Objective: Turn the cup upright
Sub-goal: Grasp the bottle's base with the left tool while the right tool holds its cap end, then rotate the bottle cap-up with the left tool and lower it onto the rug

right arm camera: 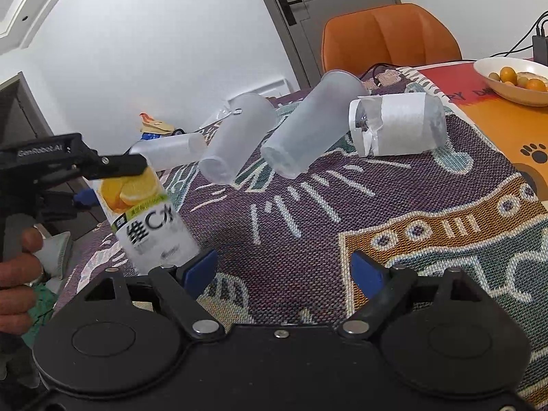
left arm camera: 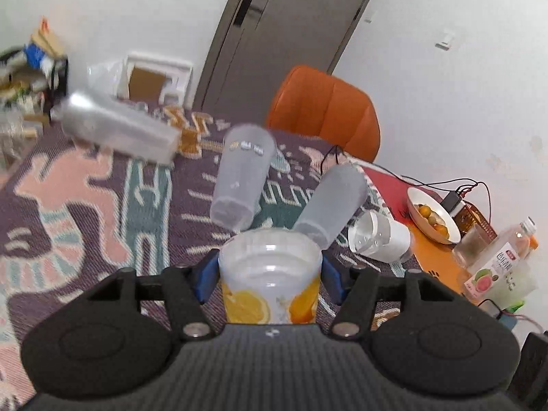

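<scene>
**Orange-label cup in the left gripper's grasp, turn under way**

White walls, a grey door and an orange chair [right arm camera: 390, 34] sit behind a desk [right arm camera: 428, 212] covered in a purple patterned cloth. Far left of the right wrist view, a hand [right arm camera: 20, 274] holds the left gripper [right arm camera: 116, 167], clenched on the orange-label cup [right arm camera: 150, 219]. That cup sits lower left of the frame, tilted, its far end low near the cloth; contact there I cannot tell. The left wrist view looks straight down the cup [left arm camera: 270, 274] between the blue pads.

Moving right: three frosted cups lie on their sides, one small [right arm camera: 167, 149], one mid-frame [right arm camera: 236, 140], one just beside it [right arm camera: 308, 123]. Then a white-wrapped cup [right arm camera: 397, 126], also lying down. Upper right, a fruit bowl [right arm camera: 513, 82].

Lower centre, the right gripper [right arm camera: 284, 267] hangs released and empty.

My call: keep the squeeze firm and even, roll the wrist smoothly, settle the base flat on the cloth before letting go. The woven cloth may wobble it.
</scene>
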Tool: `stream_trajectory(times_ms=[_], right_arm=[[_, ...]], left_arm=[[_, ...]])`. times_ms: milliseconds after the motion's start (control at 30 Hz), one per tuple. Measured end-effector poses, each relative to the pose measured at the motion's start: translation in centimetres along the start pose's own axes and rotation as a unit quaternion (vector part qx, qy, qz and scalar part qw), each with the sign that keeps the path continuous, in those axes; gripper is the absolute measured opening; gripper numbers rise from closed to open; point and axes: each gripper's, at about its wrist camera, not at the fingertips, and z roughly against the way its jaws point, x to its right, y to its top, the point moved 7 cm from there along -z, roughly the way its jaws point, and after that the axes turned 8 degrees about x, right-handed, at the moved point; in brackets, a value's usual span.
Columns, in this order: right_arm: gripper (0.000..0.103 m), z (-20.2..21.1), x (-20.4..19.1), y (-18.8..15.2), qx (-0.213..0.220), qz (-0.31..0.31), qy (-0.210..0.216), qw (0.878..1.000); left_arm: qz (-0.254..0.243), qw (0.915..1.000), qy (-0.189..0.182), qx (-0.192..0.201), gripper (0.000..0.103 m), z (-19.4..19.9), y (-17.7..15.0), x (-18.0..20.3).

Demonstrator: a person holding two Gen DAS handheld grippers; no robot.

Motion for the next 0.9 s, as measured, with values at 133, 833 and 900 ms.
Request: stream_trajectory(times_ms=[133, 833, 900], right_arm=[[0.085, 0.3, -0.3, -0.2, 0.004, 0.001, 0.004, 1.000], [0.085, 1.0, -0.7, -1.0, 0.005, 0.002, 0.006, 1.000], [0.085, 1.0, -0.7, -1.1, 0.004, 0.002, 0.004, 1.000]], left_arm=[[-0.024, 0.9993, 0.011, 0.027, 0.060, 1.4, 0.3, 0.5], [-0.108, 0.9929, 0.032, 0.041, 0.061, 2.6, -2.0, 2.0], [-0.113, 0.9923, 0.033, 0.036, 0.065, 2.5, -2.2, 2.1]])
